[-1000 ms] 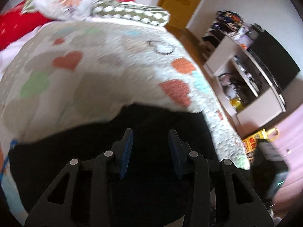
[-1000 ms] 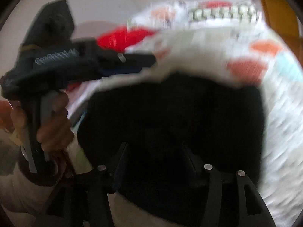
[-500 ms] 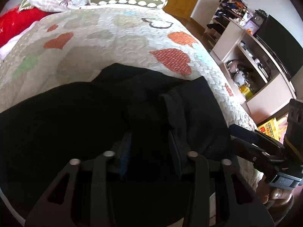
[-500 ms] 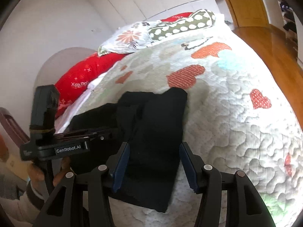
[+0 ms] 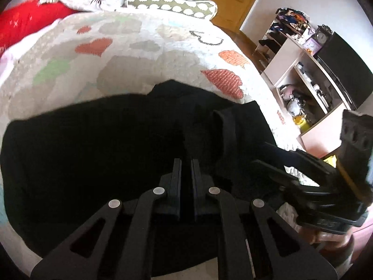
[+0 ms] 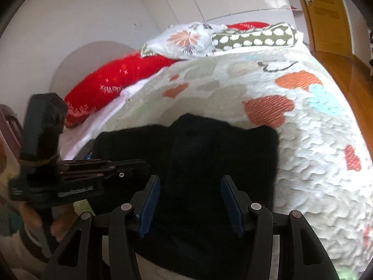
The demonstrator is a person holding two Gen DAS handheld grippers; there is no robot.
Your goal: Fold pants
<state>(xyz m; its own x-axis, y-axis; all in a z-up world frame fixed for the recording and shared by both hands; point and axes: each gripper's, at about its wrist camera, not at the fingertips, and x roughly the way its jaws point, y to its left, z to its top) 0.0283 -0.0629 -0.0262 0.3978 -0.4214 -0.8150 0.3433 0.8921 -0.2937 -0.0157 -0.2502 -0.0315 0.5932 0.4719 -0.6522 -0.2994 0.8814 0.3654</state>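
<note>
So the black pants (image 5: 98, 154) are lying on the quilt (image 5: 144, 53) at the near end of the bed, close to the foot edge and a bit toward the right-hand side, where the fabric ends just short of the bed's right edge. They look partly folded already, with a thicker band or doubled-up strip (image 5: 227, 130) standing up toward the right end of the heap.

The key thing here: the long axis of the pants runs roughly side to side across the bed, not toward the pillows (image 6: 254, 37). Both grippers come at it from the foot edge, pointing up the bed.

The left gripper (image 5: 185, 163) has its jaws pinched nearly together, right down on the dark cloth. Probably it's clamped on a layer of the pants, but black on black makes it hard to be sure there's fabric between them.

The right gripper (image 6: 190, 193) is spread wide, hovering over the right-hand part of the pants with nothing in it. In the right wrist view the left one sits just beside it, at the left edge of the pile.

So the right one is nearer the free end by the bed's right edge. Best guess is that it needs to drop and pinch that end, then carry it leftward along the long axis.
</note>
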